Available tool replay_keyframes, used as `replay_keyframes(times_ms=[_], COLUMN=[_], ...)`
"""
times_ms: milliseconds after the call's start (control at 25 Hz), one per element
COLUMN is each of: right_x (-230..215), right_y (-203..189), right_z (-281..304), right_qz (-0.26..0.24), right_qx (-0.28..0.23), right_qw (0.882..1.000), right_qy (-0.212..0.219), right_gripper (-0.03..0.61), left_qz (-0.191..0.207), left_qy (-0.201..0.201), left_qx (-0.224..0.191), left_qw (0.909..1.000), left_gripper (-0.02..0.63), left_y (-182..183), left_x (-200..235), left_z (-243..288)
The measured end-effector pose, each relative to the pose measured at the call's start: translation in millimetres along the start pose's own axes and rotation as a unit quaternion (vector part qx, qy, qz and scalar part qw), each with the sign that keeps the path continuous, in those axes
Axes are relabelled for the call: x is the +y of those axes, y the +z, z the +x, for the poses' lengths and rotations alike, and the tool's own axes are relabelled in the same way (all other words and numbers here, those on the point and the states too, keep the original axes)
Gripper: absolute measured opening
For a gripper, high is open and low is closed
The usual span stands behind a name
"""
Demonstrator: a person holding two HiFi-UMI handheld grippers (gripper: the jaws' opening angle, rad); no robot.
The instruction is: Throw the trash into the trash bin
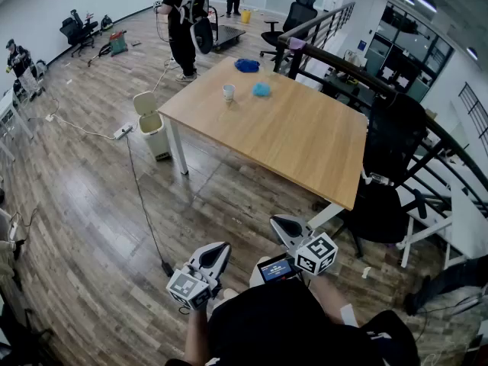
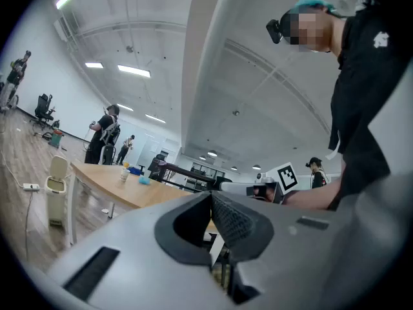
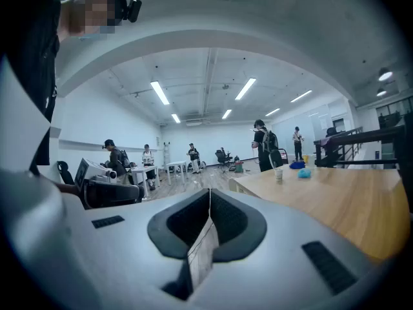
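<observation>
Hanging close to the person (image 1: 282,326), the left gripper (image 1: 217,252) and right gripper (image 1: 284,229) have jaws together, empty. A black cable (image 1: 141,197) crosses the floor (image 1: 91,204) ahead. Beyond, the cream trash bin (image 1: 152,124), lid raised, stands beside the surface (image 1: 305,136); farther, a white cup (image 1: 228,92) and a pale blue wad (image 1: 261,90) sit on it.

The wooden surface (image 1: 290,136) was mostly bare. Only a paper cup (image 1: 228,92), a light blue wad (image 1: 261,90) and a darker blue heap (image 1: 246,65) sat toward its far left end, leaving the near and right stretches open. A black cable (image 1: 145,212) crossed the near floor. The white trash bin (image 1: 152,124) stood just beside the left table leg, lid up, with open floor on its left. A black office chair (image 1: 389,174) and a railing (image 1: 343,63) closed off the right side, and a person (image 1: 183,25) stood by the far left corner.
</observation>
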State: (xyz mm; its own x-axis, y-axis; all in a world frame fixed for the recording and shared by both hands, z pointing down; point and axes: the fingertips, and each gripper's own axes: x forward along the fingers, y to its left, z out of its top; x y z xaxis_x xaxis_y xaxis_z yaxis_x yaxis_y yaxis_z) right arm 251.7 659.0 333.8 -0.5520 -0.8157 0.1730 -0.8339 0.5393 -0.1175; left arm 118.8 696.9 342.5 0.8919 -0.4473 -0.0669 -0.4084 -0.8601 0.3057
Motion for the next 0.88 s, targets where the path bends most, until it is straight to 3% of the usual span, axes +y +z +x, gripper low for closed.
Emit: replay_keyframes(times_ms=[200,320,400,480,600,680,800,880], right_x=[-14,-24,-37,-55,-84,-101,-132,-157], right_y=[3,6,7,9,10,10,19,32], right_z=[17,28,41,61,98,126,166,188], right_qz=[-0.036,-0.031,-0.022,-0.006,0.025,0.044,0.056,0.063], right_qx=[0.005,-0.005,-0.013,-0.024,-0.04,-0.047,-0.051,-0.055], right_qw=[0.999,0.999,0.999,0.999,0.998,0.997,0.997,0.996], right_qy=[-0.034,-0.035,-0.037,-0.041,-0.038,-0.031,-0.021,-0.017], right_gripper=[-0.002,-0.002,-0.002,-0.002,-0.002,-0.002,-0.002,-0.002], left_qz=[-0.029,-0.037,-0.017,0.03,0.111,0.112,0.088,0.1], left_qy=[-0.017,-0.013,-0.022,-0.044,-0.049,-0.029,0.009,0.026], left_qx=[-0.019,-0.01,0.004,0.03,0.114,0.142,0.126,0.123], left_qw=[0.9993,0.9992,0.9996,0.9981,0.986,0.983,0.988,0.987], left_gripper=[0.008,0.008,0.008,0.008,0.008,0.008,0.008,0.008], left_y=[16,21,22,25,23,33,70,92], left_x=[30,54,69,83,119,155,203,224], left_z=[5,18,33,49,64,71,96,118])
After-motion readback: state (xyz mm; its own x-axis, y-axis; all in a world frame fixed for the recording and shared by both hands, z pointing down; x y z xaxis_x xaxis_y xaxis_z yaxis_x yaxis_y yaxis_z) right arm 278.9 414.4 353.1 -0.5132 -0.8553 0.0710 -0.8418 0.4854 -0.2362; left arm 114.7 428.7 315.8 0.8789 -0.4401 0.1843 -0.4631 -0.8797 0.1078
